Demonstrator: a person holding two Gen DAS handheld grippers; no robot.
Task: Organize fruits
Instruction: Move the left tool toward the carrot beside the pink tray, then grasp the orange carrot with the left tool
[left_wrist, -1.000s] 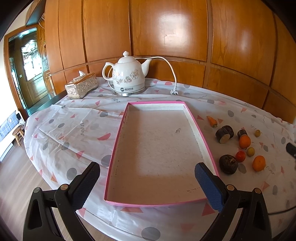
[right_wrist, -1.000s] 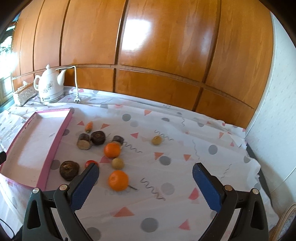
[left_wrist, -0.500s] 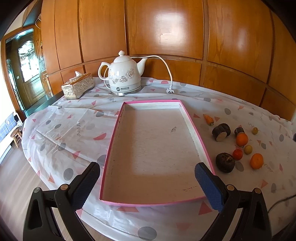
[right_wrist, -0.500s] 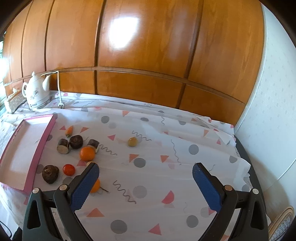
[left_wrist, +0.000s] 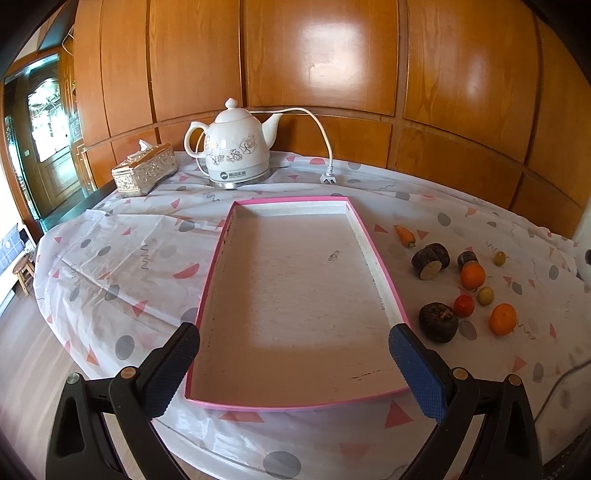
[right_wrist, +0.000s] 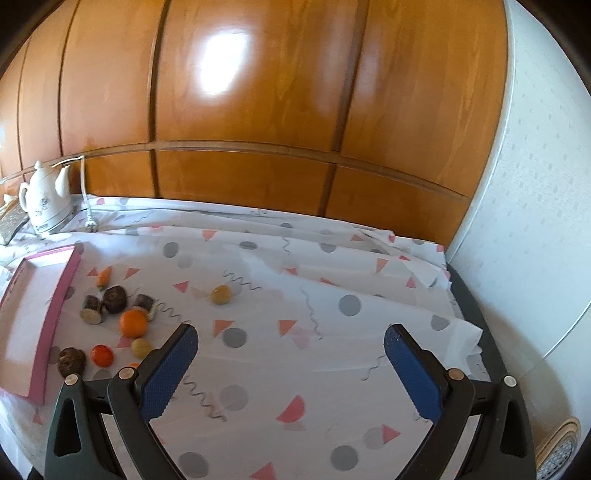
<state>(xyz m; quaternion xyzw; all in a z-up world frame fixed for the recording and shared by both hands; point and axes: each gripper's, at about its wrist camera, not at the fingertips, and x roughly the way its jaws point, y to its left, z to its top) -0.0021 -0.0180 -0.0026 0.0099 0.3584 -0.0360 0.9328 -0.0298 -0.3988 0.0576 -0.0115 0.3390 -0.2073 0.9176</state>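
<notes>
A pink-rimmed tray (left_wrist: 376, 254) lies empty on the patterned tablecloth; it also shows in the right wrist view (right_wrist: 64, 288). Right of it lie several fruits: two oranges (left_wrist: 472, 275) (left_wrist: 502, 319), a red tomato (left_wrist: 464, 305), dark round fruits (left_wrist: 438, 322) (left_wrist: 430, 258), a small carrot (left_wrist: 405, 235) and small yellow fruits (left_wrist: 485, 295). In the right wrist view the cluster shows an orange (right_wrist: 133, 323), a tomato (right_wrist: 102, 355) and a lone yellow fruit (right_wrist: 221, 294). My left gripper (left_wrist: 293, 354) is open over the tray's near end. My right gripper (right_wrist: 290, 354) is open, right of the fruits.
A white electric kettle (left_wrist: 238, 147) with its cord and plug (left_wrist: 328, 178) stands behind the tray. A silver tissue box (left_wrist: 144, 173) sits at the back left. Wooden wall panels stand behind the table. A white wall (right_wrist: 524, 206) is on the right.
Both grippers have drawn back and up from the table. The right view has swung right, so the fruits now sit at its left edge. Both stay open.
</notes>
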